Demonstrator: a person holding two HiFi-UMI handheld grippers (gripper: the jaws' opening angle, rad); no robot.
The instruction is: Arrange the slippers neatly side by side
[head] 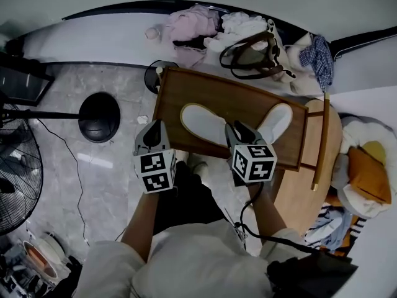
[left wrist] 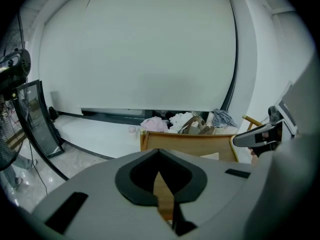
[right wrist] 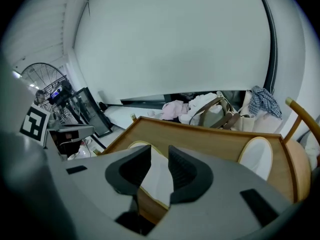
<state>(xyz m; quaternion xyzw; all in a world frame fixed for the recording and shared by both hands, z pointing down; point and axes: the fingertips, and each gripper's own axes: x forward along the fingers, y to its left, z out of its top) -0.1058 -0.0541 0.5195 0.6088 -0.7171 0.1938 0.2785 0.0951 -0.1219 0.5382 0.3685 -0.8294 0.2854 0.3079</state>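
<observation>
Two white slippers lie soles-up on a brown wooden table (head: 239,98). The left slipper (head: 201,123) slants across the middle; the right slipper (head: 276,121) lies near the table's right end, apart from it. My right gripper (head: 239,130) hovers at the front edge between them, close to the left slipper's near end. It is open, and the left slipper (right wrist: 156,179) shows through the gap with no pad touching it. The right slipper (right wrist: 256,156) is off to its right. My left gripper (head: 155,128) is shut and empty by the table's front-left corner (left wrist: 192,144).
A brown bag (head: 251,53) and piled clothes (head: 192,27) lie behind the table. A wooden rail (head: 322,135) and a yellow-orange cushion (head: 366,172) are on the right. A black round base (head: 99,115) and a fan (head: 15,166) stand on the floor at left.
</observation>
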